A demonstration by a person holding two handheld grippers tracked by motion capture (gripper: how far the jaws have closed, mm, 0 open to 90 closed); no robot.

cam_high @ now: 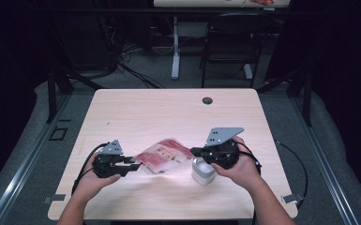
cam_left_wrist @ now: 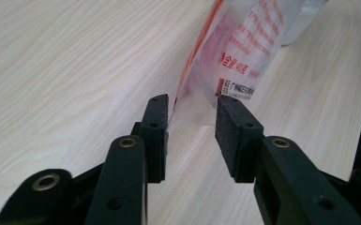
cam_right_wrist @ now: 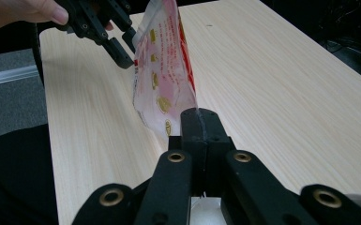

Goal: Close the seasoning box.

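While right tongs [cam_right_wrist: 198, 123] pinch one edge of red-printed plastic bag [cam_high: 165, 155], bag hangs above bench [cam_high: 169, 112], just beside white container [cam_high: 203, 172]; left tongs [cam_left_wrist: 192, 123] parted, bag edge between, unpressed.

- Bag [cam_high: 163, 156]: thin glossy plastic film, translucent, red print.
- Table [cam_high: 169, 112]: pale wood-grain top, smooth, matt.
- Left gripper [cam_left_wrist: 191, 123]: black matt plastic jaws, rough-textured pads, brass-coloured metal rivets.
- Container [cam_high: 203, 172]: white, smooth plastic.

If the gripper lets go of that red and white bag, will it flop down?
Probably. The bag looks thin and see-through, so likely floppy and light. The right gripper pinches one edge, and it already sags between the grippers, so it would likely droop.
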